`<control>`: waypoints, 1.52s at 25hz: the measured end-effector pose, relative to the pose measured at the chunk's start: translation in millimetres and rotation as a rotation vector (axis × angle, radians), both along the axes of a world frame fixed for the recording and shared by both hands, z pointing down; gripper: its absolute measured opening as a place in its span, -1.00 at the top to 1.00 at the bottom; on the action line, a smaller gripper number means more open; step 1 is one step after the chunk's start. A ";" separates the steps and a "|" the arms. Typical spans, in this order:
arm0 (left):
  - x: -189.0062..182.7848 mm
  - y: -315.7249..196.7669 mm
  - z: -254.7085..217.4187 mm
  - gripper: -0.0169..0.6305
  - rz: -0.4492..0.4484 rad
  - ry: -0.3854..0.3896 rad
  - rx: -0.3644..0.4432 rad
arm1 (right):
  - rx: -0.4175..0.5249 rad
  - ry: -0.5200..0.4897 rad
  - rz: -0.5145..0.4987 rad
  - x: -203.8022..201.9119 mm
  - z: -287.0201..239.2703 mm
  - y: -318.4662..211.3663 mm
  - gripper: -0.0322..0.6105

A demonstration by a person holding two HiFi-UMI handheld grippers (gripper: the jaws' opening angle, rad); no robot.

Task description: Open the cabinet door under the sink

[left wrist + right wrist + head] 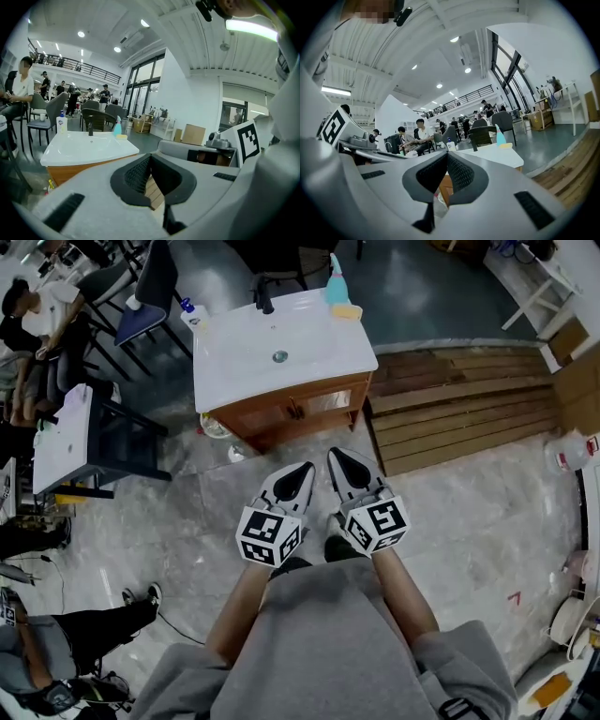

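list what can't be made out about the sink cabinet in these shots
- Door handles: head view, too small to tell their shape.
- Cabinet front: left gripper view, covered by the left gripper.
- Same front, right gripper view: only a sliver past the right gripper.
- Cabinet inside: no view shows it.

We see a smooth, glossy white sink top (281,352), ceramic by its look, at twelve o'clock. It sits on a cabinet (267,423) of warm brown wood with a slight sheen, and at two o'clock lies a platform (459,399) of bare, matt wooden slats. The floor (469,521) is grey marbled stone or tile, polished enough to shine. The left hand-held gripper (302,471) and the right hand-held gripper (337,458) look like matt pale grey plastic, their pads (138,173) black, rubbery and finely ribbed, and the garment (319,643) at six o'clock is soft grey cloth.
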State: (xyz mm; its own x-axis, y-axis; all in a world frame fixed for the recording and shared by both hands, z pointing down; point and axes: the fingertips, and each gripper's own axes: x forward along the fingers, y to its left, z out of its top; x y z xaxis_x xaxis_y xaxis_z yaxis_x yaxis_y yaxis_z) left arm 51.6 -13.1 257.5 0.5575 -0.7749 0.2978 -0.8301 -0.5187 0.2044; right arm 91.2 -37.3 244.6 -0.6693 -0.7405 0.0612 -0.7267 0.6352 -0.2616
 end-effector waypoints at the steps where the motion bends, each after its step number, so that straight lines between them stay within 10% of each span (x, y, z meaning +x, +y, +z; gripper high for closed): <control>1: -0.3 -6.9 2.1 0.92 -0.005 -0.012 -0.004 | -0.004 -0.006 -0.007 -0.1 2.3 -7.8 0.88; 13: -20.2 -80.5 49.4 0.92 0.023 -0.117 -0.086 | -0.116 -0.076 0.050 -11.0 49.9 -77.5 0.88; 38: -86.1 -191.5 231.9 0.92 0.352 -0.155 -0.232 | -0.277 -0.025 0.535 -55.2 207.4 -152.8 0.88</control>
